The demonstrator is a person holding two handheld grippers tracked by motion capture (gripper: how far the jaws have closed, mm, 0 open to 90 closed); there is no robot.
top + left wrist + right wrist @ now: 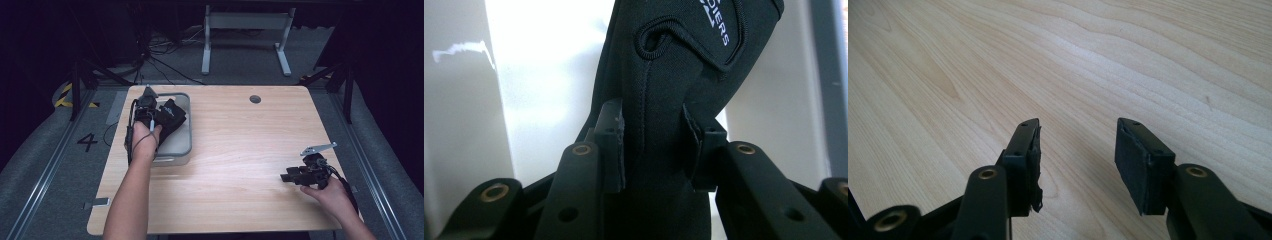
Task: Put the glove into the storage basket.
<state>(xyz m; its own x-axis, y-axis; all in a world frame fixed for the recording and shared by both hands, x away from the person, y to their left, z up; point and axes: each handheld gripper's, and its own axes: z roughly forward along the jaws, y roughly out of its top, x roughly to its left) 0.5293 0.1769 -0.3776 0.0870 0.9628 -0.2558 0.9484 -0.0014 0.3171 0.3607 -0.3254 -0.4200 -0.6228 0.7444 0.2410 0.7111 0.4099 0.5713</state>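
Wooden table seen from above, with a grey bin at its left edge and the rest of the top bare. In the bin lies a black fabric item, apparently a glove; the left gripper view shows stitched seams and white lettering on it. The left gripper reaches into the bin, and its jaws stand on either side of a fold of the glove, pressed against the cloth, so the grip appears made. The glove is not yet lifted clear: its bulk is inside the bin walls. The right gripper rests low over the table near the right edge, well apart from the bin, jaws spread with bare wood between them. Judged stage: pick-up secured; lifting out and setting down remain.
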